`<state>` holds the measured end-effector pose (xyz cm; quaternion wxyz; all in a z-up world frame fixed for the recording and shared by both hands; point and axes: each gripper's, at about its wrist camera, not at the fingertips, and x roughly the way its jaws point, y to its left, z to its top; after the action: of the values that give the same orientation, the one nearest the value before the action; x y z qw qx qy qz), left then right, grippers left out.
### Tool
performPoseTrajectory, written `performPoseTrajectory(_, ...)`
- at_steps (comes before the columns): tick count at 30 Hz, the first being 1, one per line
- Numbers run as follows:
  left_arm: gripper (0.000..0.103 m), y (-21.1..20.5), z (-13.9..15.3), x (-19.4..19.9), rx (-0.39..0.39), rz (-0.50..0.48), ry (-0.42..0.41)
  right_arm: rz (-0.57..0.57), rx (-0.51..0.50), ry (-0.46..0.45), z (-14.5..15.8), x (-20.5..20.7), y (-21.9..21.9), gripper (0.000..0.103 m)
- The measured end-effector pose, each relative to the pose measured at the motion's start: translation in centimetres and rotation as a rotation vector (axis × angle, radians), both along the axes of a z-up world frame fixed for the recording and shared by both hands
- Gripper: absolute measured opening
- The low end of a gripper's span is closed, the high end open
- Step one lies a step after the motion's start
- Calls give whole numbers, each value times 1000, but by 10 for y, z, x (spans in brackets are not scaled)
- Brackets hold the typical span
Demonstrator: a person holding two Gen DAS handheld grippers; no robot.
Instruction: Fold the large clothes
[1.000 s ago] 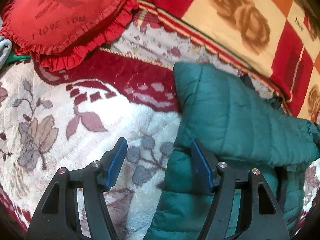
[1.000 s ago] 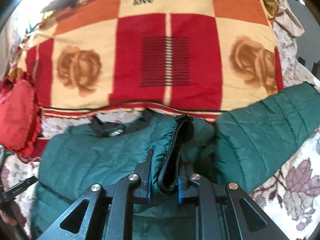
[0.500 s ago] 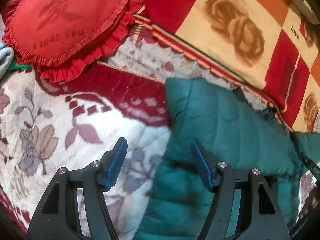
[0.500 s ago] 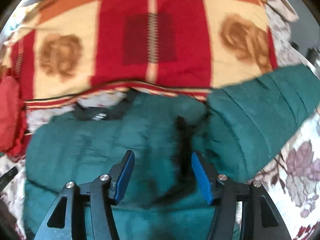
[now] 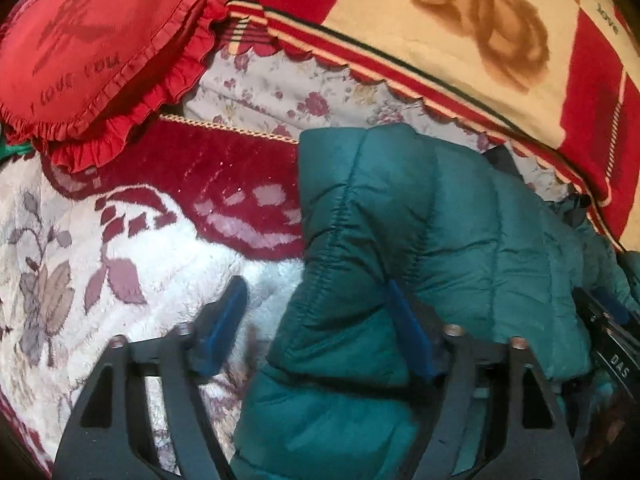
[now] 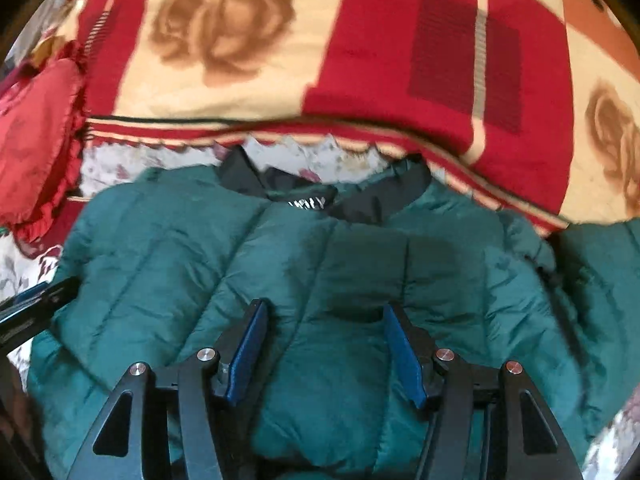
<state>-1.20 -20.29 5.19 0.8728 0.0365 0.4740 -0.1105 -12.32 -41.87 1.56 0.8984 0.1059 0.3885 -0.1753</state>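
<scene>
A dark green quilted puffer jacket (image 6: 304, 264) lies on the bed, its black collar (image 6: 308, 196) towards the blanket, one sleeve folded across its front. My right gripper (image 6: 324, 344) is open and empty just above the jacket's chest. My left gripper (image 5: 316, 320) is open and empty over the jacket's left edge (image 5: 320, 280), with the folded sleeve (image 5: 384, 216) ahead of it. The right gripper shows at the right edge of the left wrist view (image 5: 612, 332); the left gripper shows at the left edge of the right wrist view (image 6: 36, 304).
A white and red floral plush bedspread (image 5: 120, 248) covers the bed. A red frilled heart cushion (image 5: 92, 44) lies at the far left. A red and cream rose-patterned blanket (image 6: 360, 52) is heaped behind the jacket.
My right gripper let go of the black-trimmed jacket edge it held, opened, and moved left over the chest. My left gripper stayed open and moved slightly closer to the jacket's edge.
</scene>
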Motion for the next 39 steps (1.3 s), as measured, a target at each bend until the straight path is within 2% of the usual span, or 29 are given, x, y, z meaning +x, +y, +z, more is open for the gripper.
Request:
performPoseTrajectory(4,81,5,-4,4,-52,24,20,-13,52,-11,-6,1,-10,58)
performPoseTrajectory(8,81,0,-2,1,-28,23,-5,-26,40,-10,0,-5,-8,59)
performPoseTrajectory(12,81,0,-3,0,-28,21,-15,-42,66,-64,16,-25,-7,59)
performPoseTrajectory(16,81,-1,-2,-2,-22,22,-24,-76,19,-92,32,-54,-14,61)
performPoseTrajectory(19,81,-2,-2,-5,-15,19,-32,-155,-21,-20,24,-62,-32,64)
performPoseTrajectory(21,81,-2,1,-9,-11,11,-37,-171,7,40,8,-60,-43,64)
performPoseTrajectory(23,81,-2,4,-14,2,-1,-42,-168,16,36,3,-61,-44,64)
performPoseTrajectory(26,80,-1,12,-23,20,-11,-44,-167,-11,47,13,-62,-37,64)
performPoseTrajectory(33,80,-5,45,-48,-26,-44,-119,-144,2,-52,43,-87,-22,64)
performPoseTrajectory(36,80,-16,47,-48,-40,-60,-116,-124,-3,-60,46,-86,-17,64)
performPoseTrajectory(39,80,-29,40,-46,-20,-83,-111,-115,-8,-43,41,-78,-16,64)
